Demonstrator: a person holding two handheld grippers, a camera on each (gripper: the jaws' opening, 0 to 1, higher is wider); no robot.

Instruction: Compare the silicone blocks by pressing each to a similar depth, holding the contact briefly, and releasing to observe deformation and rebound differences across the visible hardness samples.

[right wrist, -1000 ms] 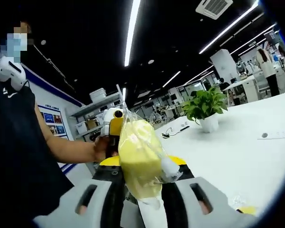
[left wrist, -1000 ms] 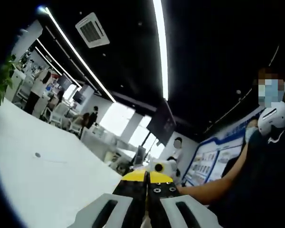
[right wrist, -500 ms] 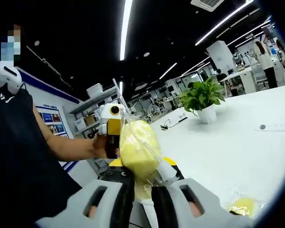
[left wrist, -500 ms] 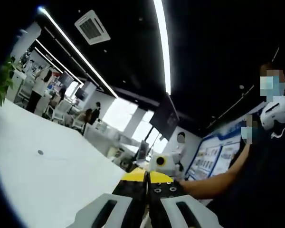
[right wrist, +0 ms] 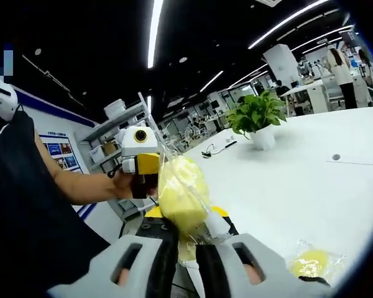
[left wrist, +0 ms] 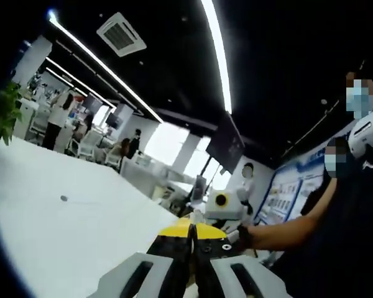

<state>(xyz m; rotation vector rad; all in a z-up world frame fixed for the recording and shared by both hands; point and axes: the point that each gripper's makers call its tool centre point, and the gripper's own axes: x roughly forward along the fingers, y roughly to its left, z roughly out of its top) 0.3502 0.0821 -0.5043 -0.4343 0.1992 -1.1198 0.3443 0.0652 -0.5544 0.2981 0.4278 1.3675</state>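
Observation:
My right gripper (right wrist: 185, 225) is shut on a soft yellow silicone block (right wrist: 181, 197) wrapped in a clear plastic bag; the block stands up out of the jaws, pinched at its lower end. A second bagged yellow block (right wrist: 311, 263) lies on the white table (right wrist: 298, 180) at the lower right. My left gripper (left wrist: 191, 232) is shut with nothing between its yellow-tipped jaws, held above the white table (left wrist: 62, 230). The right gripper (left wrist: 225, 205) appears beyond it in a person's hand. In the right gripper view, a hand holds the left gripper (right wrist: 140, 160) just left of the block.
A potted green plant (right wrist: 256, 115) stands far back on the table, with a cable beside it. A person in a dark top (right wrist: 25, 205) is close on the left, an arm (left wrist: 286, 230) reaching in. Desks and people fill the office behind.
My right gripper's jaws have closed further on the bagged block, squeezing its lower end. Both views have shifted slightly, and the second bagged block has come into view at the lower right.

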